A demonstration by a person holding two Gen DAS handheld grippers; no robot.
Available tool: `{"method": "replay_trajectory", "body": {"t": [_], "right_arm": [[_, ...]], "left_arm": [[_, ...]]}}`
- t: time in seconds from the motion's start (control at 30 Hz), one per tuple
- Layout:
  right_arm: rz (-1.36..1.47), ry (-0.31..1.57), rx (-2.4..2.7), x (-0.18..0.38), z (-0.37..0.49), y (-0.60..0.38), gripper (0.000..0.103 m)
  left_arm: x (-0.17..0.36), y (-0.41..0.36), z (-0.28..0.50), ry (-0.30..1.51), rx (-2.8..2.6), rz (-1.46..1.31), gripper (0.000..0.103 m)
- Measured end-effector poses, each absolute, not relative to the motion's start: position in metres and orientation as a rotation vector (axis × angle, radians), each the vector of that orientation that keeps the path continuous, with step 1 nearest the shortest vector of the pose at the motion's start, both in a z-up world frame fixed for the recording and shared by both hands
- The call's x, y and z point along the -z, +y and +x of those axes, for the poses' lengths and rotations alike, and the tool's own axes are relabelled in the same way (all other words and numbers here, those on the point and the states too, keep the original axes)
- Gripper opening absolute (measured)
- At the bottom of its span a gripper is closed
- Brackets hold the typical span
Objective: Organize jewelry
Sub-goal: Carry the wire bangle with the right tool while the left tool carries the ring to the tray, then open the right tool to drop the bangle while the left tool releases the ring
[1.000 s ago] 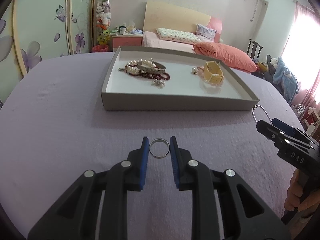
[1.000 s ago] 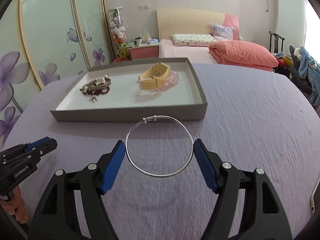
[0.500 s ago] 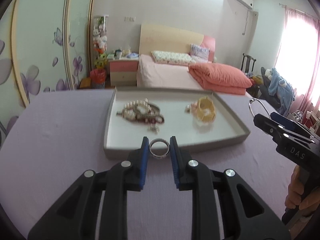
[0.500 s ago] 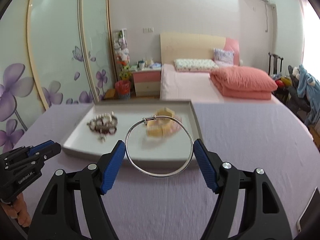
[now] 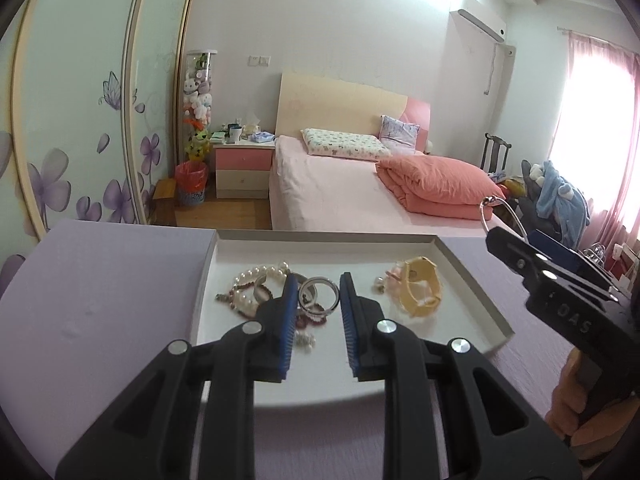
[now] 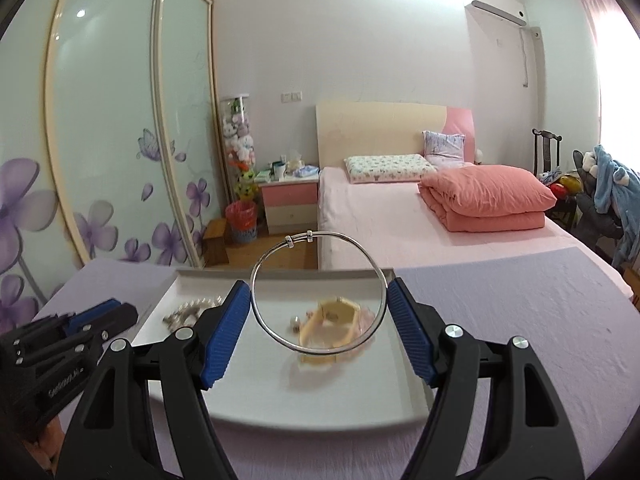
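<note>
Your left hand-held gripper [image 5: 319,295] gripped a broad silver ring [image 5: 319,297] between its blue pads, held above a shallow grey tray [image 5: 472,280] with a white floor. The tray sat on a tabletop [image 5: 100,304] covered in lilac cloth. Inside the tray, a tangle of pearl and dark red bead bracelets [image 5: 256,292] lay to the left, partly hidden behind the gripper, and a yellow watch-like band [image 5: 422,292] lay to the right. At the right edge, your right hand-held gripper [image 5: 520,240] carried a thin silver bangle [image 5: 502,212]. A bed [image 5: 340,192] with a folded pink quilt [image 5: 440,190] stood beyond.
</note>
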State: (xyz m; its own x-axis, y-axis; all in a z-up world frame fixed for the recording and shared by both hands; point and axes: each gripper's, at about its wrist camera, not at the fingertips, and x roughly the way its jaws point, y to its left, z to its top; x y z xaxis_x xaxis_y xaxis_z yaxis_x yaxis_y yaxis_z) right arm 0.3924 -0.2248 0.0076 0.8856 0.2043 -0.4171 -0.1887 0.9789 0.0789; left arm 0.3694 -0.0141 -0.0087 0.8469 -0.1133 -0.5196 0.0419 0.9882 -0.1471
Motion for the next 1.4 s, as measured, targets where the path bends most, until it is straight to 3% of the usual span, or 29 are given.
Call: {"method": "replay_trajectory", "body": {"t": [0.23, 0.57, 0.63, 1.13, 1.4], "right_arm": [[0.093, 0.607, -0.202, 0.034, 0.440, -0.219, 0.071], [0.078, 0.662, -0.216, 0.054, 0.444, -0.214, 0.073], [0.079, 0.654, -0.217, 0.051, 0.443, -0.216, 0.079], [0.129, 0.576, -0.207, 0.025, 0.426, -0.233, 0.080], [0.158, 0.529, -0.224, 0.017, 0.403, -0.235, 0.100]], "left_arm": [[0.039, -0.018, 0.413, 0.638, 0.082, -0.132, 0.022], [0.066, -0.017, 0.433, 0.700, 0.073, -0.140, 0.024], [0.068, -0.017, 0.433, 0.702, 0.069, -0.141, 0.030], [0.051, 0.003, 0.409, 0.660, 0.033, -0.189, 0.064], [0.036, 0.013, 0.385, 0.623, 0.027, -0.215, 0.091]]}}
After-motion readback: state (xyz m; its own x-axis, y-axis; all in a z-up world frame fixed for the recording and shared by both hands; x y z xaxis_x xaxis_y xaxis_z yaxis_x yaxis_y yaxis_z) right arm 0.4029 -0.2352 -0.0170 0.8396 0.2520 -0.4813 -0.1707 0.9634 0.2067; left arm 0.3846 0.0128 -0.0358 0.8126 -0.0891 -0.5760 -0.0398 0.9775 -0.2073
